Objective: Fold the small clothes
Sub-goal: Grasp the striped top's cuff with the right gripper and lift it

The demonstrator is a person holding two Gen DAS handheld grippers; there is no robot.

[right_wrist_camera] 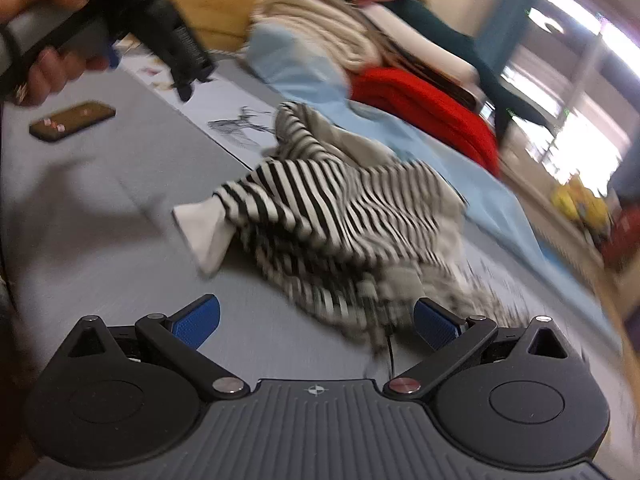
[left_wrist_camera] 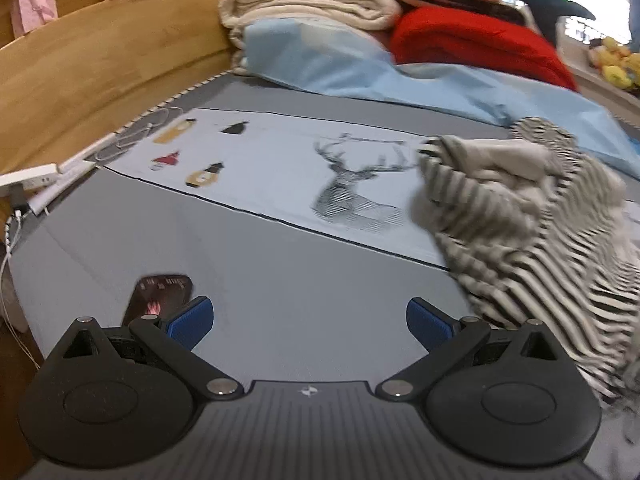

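— The striped garment [right_wrist_camera: 328,216], where is it?
— Crumpled in a heap on the grey bed sheet [left_wrist_camera: 280,272], one pale cuff sticking out, its far edge against a light blue blanket [left_wrist_camera: 360,68].

— And the claws?
— The right claw [right_wrist_camera: 316,324] gapes wide just before the heap, gripping nothing. The left claw [left_wrist_camera: 310,322] is equally spread over bare sheet, the garment to its right.

— Anything else?
— A dark phone [right_wrist_camera: 72,120] lies on the sheet; a hand [right_wrist_camera: 48,68] grips the left tool's handle.
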